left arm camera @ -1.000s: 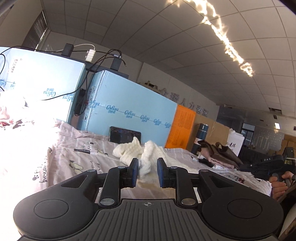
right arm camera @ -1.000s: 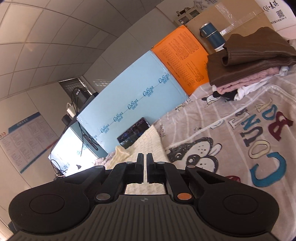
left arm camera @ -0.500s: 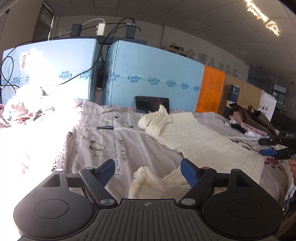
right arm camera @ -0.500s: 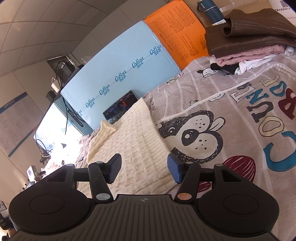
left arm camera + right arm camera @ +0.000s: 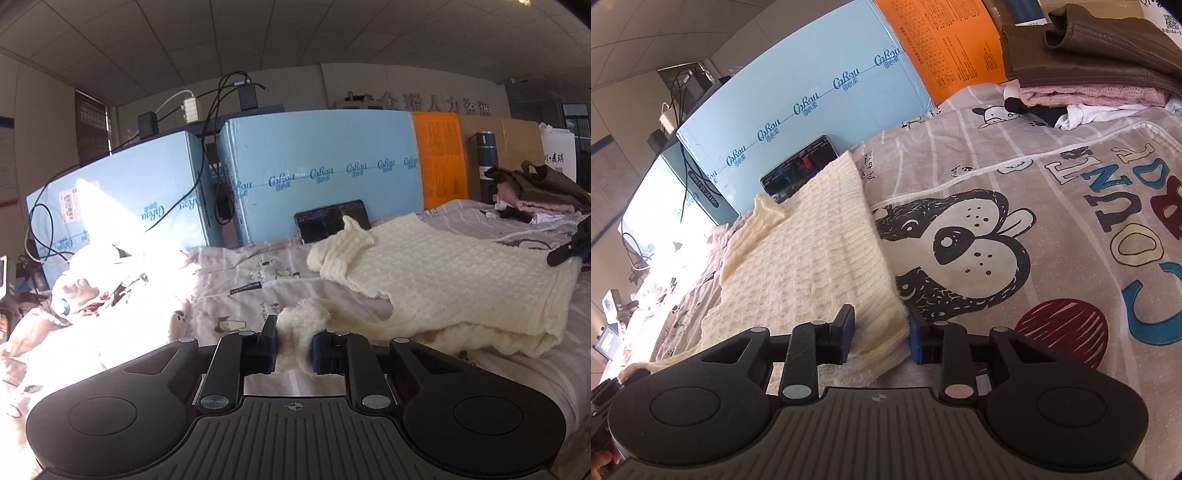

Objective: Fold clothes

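Note:
A cream knitted sweater (image 5: 443,273) lies on the printed bedsheet (image 5: 258,295), folded over itself along its near side. My left gripper (image 5: 293,349) is shut on a bunched cream sleeve end (image 5: 301,325) that trails from the sweater. In the right wrist view the sweater (image 5: 812,258) lies to the left, and my right gripper (image 5: 881,334) has its jaws partly closed around the sweater's near corner (image 5: 882,339). Both pads sit beside the cloth. The right gripper's tip (image 5: 569,247) shows at the sweater's right edge in the left wrist view.
A stack of folded clothes (image 5: 1089,74) sits at the far right of the bed. A phone (image 5: 332,221) leans against light blue boxes (image 5: 314,173) behind the sweater. A dark flask (image 5: 487,155) stands by an orange panel (image 5: 439,158). Crumpled bedding (image 5: 92,295) lies to the left.
Both grippers let go of the raised sweater and it dropped flat. The left has now closed on the sleeve end. The right has narrowed around the sweater's corner.

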{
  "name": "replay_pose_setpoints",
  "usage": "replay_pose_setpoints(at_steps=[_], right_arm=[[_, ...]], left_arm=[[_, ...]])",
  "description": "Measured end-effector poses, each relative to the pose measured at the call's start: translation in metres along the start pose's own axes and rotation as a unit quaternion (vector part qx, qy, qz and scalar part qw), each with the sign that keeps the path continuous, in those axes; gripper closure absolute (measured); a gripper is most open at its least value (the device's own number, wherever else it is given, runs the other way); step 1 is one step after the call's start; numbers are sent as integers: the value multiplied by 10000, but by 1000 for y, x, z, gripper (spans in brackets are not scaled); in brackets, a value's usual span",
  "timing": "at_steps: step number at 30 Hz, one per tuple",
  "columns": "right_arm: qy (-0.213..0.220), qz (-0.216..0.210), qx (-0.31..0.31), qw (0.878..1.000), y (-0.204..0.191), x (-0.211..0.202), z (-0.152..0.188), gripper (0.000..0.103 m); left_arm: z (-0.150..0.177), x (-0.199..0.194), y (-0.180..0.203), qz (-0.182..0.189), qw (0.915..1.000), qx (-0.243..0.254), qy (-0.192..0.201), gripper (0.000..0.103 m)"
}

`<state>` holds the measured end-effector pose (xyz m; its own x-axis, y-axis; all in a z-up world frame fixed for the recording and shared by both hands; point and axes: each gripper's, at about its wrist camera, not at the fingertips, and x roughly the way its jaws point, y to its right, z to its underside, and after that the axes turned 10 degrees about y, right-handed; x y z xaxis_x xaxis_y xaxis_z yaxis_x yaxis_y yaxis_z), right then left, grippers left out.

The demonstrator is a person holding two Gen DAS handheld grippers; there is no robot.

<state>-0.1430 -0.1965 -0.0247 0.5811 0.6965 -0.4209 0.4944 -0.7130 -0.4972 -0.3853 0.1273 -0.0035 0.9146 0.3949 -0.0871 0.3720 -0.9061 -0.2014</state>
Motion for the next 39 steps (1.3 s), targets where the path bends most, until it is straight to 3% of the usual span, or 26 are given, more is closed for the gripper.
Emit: replay_pose_setpoints(at_steps=[6, 9, 13, 16, 18, 20, 23, 26, 29, 32, 35, 39], right_arm=[[-181, -436, -43, 9989, -15, -18, 6, 85], [-361, -636, -221, 9971, -26, -20, 13, 85], [-514, -851, -755, 9922, -32, -14, 20, 83], [-544, -802, -825, 9919, -26, -5, 4, 70], [-293, -608, -999, 9927, -28, 1, -12, 64], [-9, -609, -988, 9932, -31, 9, -31, 58], [246, -794, -765, 9936, -37, 26, -55, 48], [459, -900, -568, 9933, -47, 45, -73, 44], [648, -911, -317, 9932, -65, 71, -93, 38], [877, -1083, -149, 9901, -77, 99, -105, 37], [1048, -1278, -91, 9862, -72, 122, -99, 36], [770, -1101, -61, 9909, -51, 137, -88, 36]], left_arm=[[-34, 21, -16, -139, 9969, 3, 779, 87], [-28, 23, -24, -160, 9981, -86, 594, 87], [9, 12, -36, -248, 9994, -211, -120, 82], [27, 0, -44, -232, 9977, -190, -615, 73], [36, -10, -51, -160, 9967, -131, -780, 46], [37, -24, -58, -20, 9976, -69, -684, 29], [33, -41, -81, 194, 9969, -626, -445, 23], [18, -44, -91, -142, 9936, -1113, -149, 22], [-18, -25, -78, -454, 9927, -1062, 339, 22], [-50, 13, -52, -135, 9931, -968, 651, 17], [-66, 70, -23, 274, 9951, -902, 301, 16], [-69, 163, 30, 635, 9956, -380, -577, 16]])
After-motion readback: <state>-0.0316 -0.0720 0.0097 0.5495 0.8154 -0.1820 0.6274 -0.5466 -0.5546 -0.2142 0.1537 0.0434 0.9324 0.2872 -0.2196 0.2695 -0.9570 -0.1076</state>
